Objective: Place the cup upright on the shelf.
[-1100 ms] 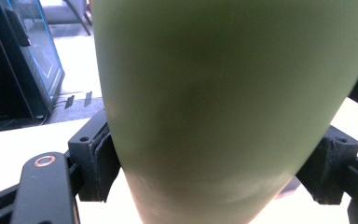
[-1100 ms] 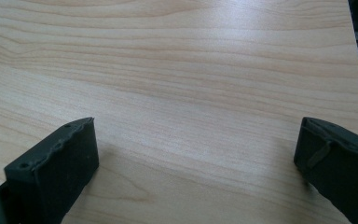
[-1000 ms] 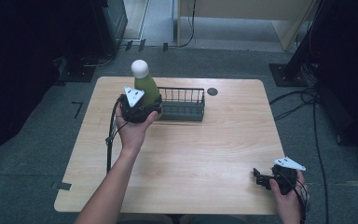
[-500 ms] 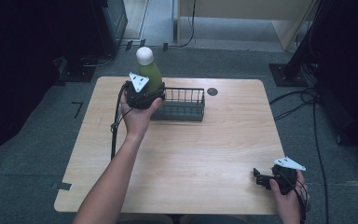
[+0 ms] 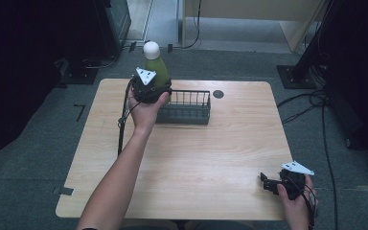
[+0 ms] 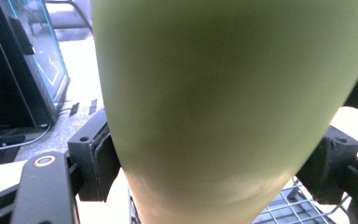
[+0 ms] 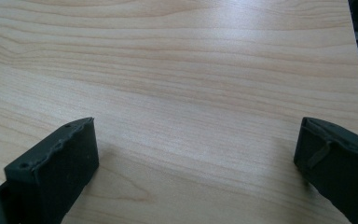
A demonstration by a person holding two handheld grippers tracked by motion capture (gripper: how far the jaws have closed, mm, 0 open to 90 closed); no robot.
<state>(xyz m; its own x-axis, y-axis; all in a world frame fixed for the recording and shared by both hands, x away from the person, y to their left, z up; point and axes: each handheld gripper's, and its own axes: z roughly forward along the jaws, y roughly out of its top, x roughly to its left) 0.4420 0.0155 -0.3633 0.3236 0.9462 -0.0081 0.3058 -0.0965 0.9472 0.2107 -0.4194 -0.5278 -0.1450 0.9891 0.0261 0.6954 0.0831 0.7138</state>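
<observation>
A green bottle [image 5: 157, 69] with a round white cap [image 5: 151, 49] is held upright in my left gripper [image 5: 154, 85], whose jaws are shut on its body. It hangs by the left end of a dark wire basket [image 5: 188, 109] near the table's far edge. In the left gripper view the bottle [image 6: 223, 93] sits between the black pads [image 6: 98, 158], with basket mesh [image 6: 298, 212] below it. My right gripper [image 5: 264, 182] rests at the table's near right corner. It is open [image 7: 196, 158] over bare wood, with nothing between its jaws.
The light wooden table [image 5: 211, 158] has a dark round hole [image 5: 218, 94] near its far edge, right of the basket. Grey floor with cables and dark stands surrounds the table. A black cable [image 5: 122, 124] trails from the left gripper.
My left hand has carried the bottle away from the person and slightly right, closer to the basket's left end. The right hand has stayed put.
</observation>
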